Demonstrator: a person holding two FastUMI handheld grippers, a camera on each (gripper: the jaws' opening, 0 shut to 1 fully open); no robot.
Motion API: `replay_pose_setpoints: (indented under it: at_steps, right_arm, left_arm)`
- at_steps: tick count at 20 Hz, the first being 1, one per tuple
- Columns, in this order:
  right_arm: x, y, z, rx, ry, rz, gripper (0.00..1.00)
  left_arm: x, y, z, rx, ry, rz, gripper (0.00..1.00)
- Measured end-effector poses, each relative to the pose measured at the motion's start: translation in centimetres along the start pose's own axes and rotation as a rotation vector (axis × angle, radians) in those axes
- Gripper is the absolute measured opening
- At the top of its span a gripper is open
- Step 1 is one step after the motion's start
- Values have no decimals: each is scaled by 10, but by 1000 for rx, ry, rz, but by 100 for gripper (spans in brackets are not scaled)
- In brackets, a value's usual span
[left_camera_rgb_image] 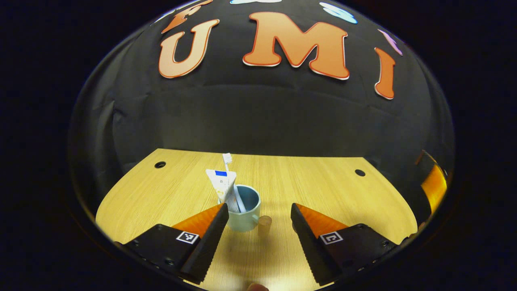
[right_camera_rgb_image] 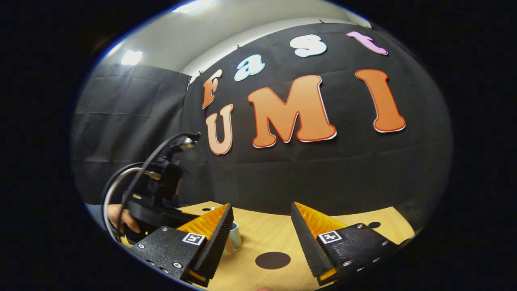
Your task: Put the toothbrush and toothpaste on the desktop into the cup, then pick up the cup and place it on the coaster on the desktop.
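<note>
One of each thing on the wooden desktop [left_camera_rgb_image: 323, 190], ahead of the two grippers.

One pale blue cup [left_camera_rgb_image: 245, 213] with a round wooden handle knob, one white toothbrush [left_camera_rgb_image: 228, 159], one white toothpaste tube [left_camera_rgb_image: 223, 184], one dark round coaster [right_camera_rgb_image: 272, 260].

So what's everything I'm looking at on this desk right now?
cup: one, pale blue, mid-desk, wooden handle toward the camera
toothpaste: one, white tube, standing in the cup
toothbrush: one, white, in the cup
coaster: one, dark round, on the desk
desk: one, light wood
left hand-held gripper: open, in front of the cup
right hand-held gripper: open, above the coaster
hand: one, holding the left gripper
</note>
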State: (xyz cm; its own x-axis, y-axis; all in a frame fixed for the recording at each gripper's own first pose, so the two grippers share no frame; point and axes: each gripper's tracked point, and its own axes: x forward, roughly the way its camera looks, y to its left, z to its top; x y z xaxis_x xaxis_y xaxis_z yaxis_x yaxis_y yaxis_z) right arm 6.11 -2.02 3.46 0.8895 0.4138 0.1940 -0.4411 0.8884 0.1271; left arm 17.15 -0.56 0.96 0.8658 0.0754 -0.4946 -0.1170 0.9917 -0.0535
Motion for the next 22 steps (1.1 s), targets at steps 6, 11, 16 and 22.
replay_pose_setpoints:
  at_steps: [6,11,16,22]
  right_arm:
    - [-53,-26,20,15,-34,-38,91]
    - [-74,-38,26,49,-66,-44,91]
    - [-81,-41,14,53,-70,-57,91]
    - [-87,-33,11,63,-95,-57,91]
  left_arm:
    - [26,-5,-33,-71,262,109,93]
    - [38,3,-40,-95,399,199,93]
    - [61,10,-53,-127,497,278,91]
    - [77,23,-68,-186,555,345,93]
